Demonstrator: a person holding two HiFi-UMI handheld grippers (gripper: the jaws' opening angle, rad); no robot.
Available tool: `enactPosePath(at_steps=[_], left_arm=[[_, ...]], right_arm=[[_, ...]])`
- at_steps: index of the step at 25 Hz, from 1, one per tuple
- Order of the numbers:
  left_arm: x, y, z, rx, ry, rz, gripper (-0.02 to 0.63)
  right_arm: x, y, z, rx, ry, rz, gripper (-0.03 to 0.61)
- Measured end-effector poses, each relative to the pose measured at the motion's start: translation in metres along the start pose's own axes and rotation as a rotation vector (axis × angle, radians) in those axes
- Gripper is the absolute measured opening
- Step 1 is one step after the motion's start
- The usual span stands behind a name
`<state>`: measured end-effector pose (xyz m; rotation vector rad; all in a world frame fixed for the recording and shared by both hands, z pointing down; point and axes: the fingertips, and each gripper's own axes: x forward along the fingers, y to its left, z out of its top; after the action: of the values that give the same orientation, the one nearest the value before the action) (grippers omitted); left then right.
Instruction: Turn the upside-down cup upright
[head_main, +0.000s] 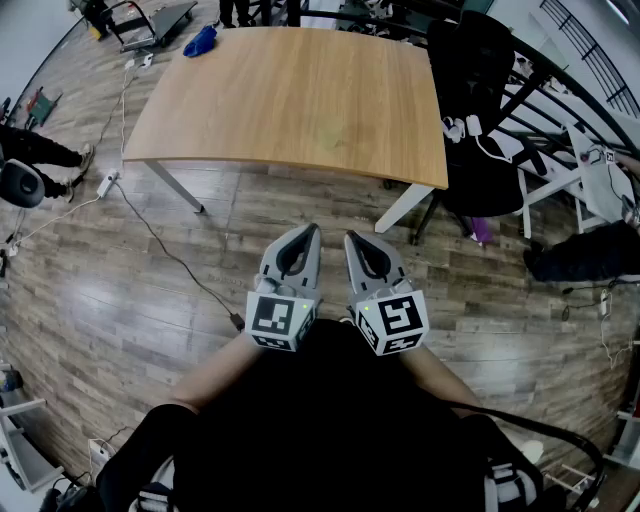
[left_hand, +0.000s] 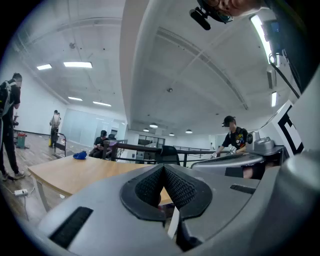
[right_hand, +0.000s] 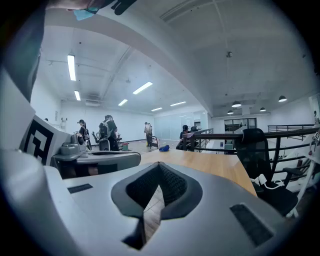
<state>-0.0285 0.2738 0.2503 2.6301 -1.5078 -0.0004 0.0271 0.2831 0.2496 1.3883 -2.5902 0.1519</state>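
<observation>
**A:** Head view?
**B:** Left gripper (head_main: 312, 232) and right gripper (head_main: 351, 240) are both closed and empty, near the body. The wooden table (head_main: 300, 100) is far ahead, with no cup visible.
**A:** Gripper views?
**B:** Jaws together in each, still no cup. It's probably light and rigid, so pinch its side wall.

table (head_main: 300, 95): light wood | chair (head_main: 480, 70): black | left gripper (head_main: 315, 230): grey

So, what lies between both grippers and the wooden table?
In the head view, only wood floor separates the left gripper and right gripper from the table; a cable lies leftward.
</observation>
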Motion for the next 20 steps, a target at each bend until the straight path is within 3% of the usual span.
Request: enactPosePath(at_steps=[13,20], left_arm=[[-0.001,0.038,-0.014,-0.002,0.026,-0.028,0.003],[0.048,0.073,-0.032,-0.027,0.059,0.021,0.003]], right_arm=[[0.036,0.019,-0.006,0.022,0.003,-0.036,0.012],[0.078,-0.041,-0.027,0.059,0.056,-0.101,0.014]])
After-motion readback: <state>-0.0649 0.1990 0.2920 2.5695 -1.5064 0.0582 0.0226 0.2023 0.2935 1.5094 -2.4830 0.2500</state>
